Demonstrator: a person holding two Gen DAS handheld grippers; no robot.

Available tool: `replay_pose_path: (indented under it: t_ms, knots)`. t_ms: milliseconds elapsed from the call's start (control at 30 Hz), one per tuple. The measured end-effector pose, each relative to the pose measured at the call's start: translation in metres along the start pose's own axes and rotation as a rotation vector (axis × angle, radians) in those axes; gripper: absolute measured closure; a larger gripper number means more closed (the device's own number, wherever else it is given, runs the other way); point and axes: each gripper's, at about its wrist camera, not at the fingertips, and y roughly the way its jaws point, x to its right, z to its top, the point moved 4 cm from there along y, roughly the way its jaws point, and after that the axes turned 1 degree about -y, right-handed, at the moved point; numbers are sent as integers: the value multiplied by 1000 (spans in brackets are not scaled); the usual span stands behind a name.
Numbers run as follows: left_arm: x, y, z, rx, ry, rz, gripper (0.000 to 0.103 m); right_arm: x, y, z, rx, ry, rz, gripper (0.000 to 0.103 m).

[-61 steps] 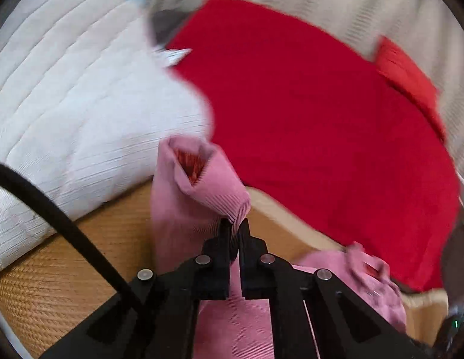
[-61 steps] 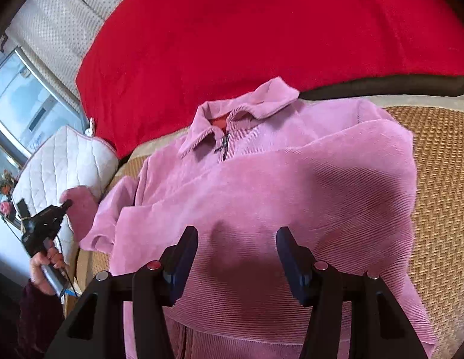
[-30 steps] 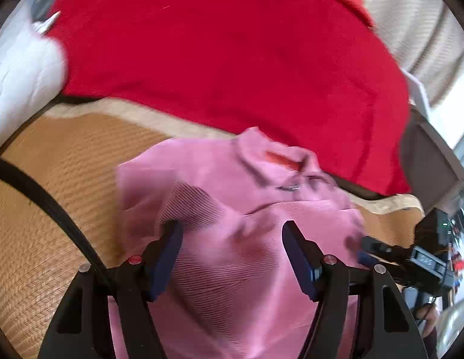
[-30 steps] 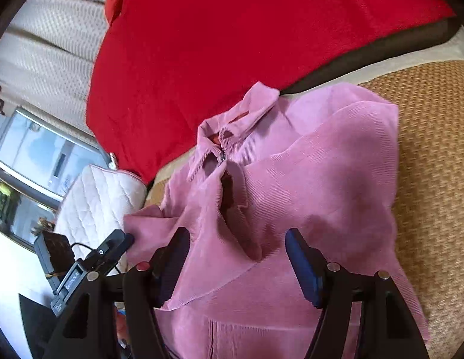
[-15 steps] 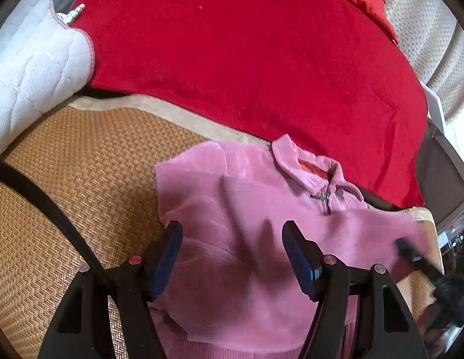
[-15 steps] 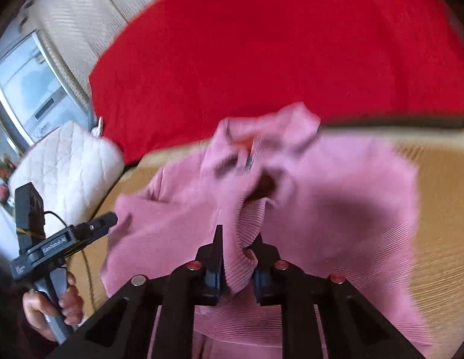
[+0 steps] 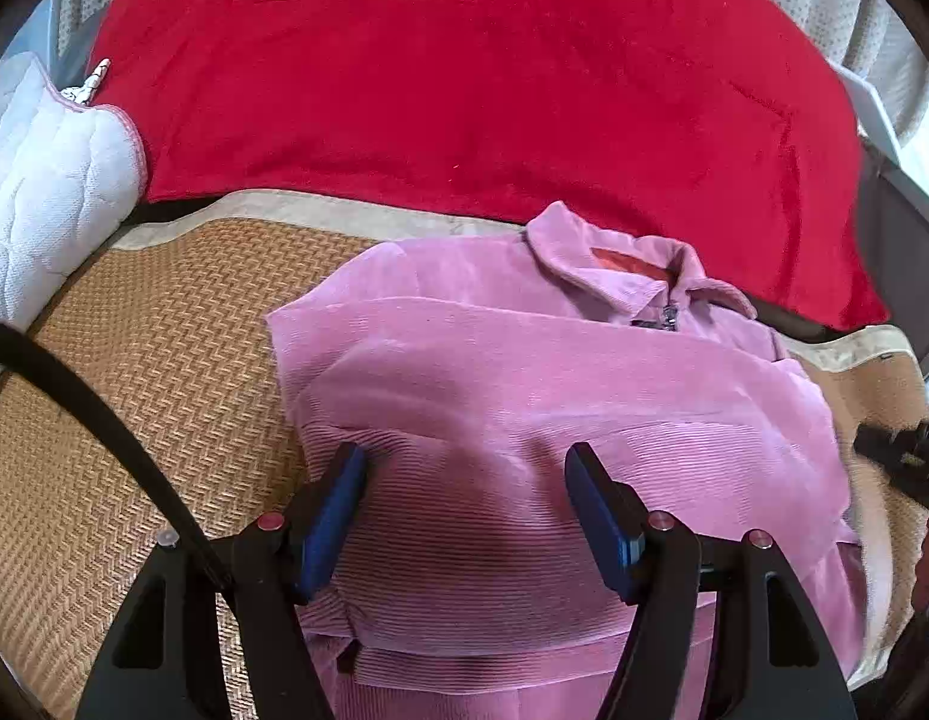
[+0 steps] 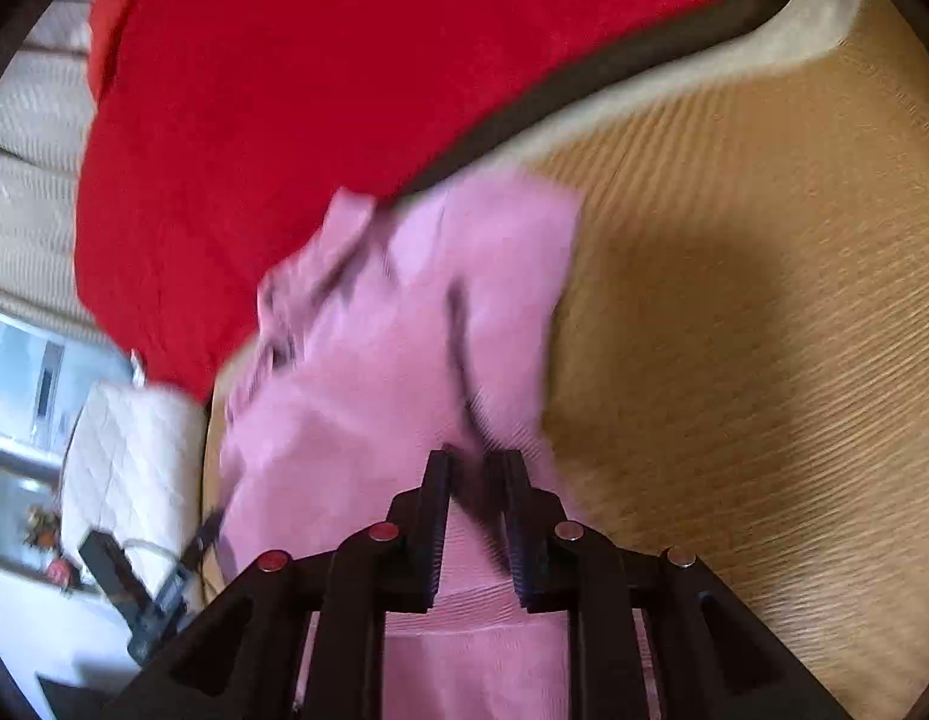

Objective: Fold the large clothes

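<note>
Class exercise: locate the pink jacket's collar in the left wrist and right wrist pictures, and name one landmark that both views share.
Left wrist: the collar of the pink jacket sits right of centre, just under the red blanket.
Right wrist: blurred collar left of centre, against the red blanket.
Shared landmark: the red blanket.

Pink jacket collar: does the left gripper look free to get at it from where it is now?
Probably yes. The left gripper is open over the jacket, and the collar lies uncovered straight ahead, nothing between.
</note>
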Motion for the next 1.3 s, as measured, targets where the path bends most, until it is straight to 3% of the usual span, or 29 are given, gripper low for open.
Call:
replay_pose_path:
  t_ms: [67,133,267,500,600,700,733,767,800,833,900,967,1100,1200,1300]
  knots:
    - [3,-2,-1,8,7,-15,33,1,-29,10,138,-23,-18,78]
    - [7,-2,-2,9,24,-13,30,-6,-37,13,184,-35,28,78]
    - [15,3,-8,-11,57,16,24,-34,-20,-2,134,-141,42,78]
    - [30,20,-26,-81,221,126,17,-50,47,-38,-72,-238,-45,76]
    - [32,16,-24,-81,214,105,17,-57,45,-36,-60,-257,-50,74]
    - [23,9,-14,-51,125,77,16,-58,30,-25,66,-240,-21,74]
    - [20,9,-11,-42,100,82,14,-58,30,-22,95,-237,-23,71]
    - [15,11,-7,-33,65,112,10,-57,29,-18,116,-234,-25,56]
    - [9,15,-5,-31,38,150,10,-54,29,-15,138,-226,-39,26]
    - [4,20,-5,-37,18,182,10,-52,32,-11,158,-217,-64,20]
    - [-7,43,-9,-119,-27,229,8,-47,42,-6,183,-209,-103,21]
    - [-20,46,-11,-107,-143,179,2,-43,59,-3,125,-226,-132,23]
    - [-17,45,-11,-127,-108,188,1,-42,54,-4,178,-230,-163,40]
    - [-20,38,-10,-148,-140,178,1,-54,29,-5,250,-275,-139,42]
    - [-18,14,-2,-38,-79,224,1,-71,19,-15,259,-351,-117,42]
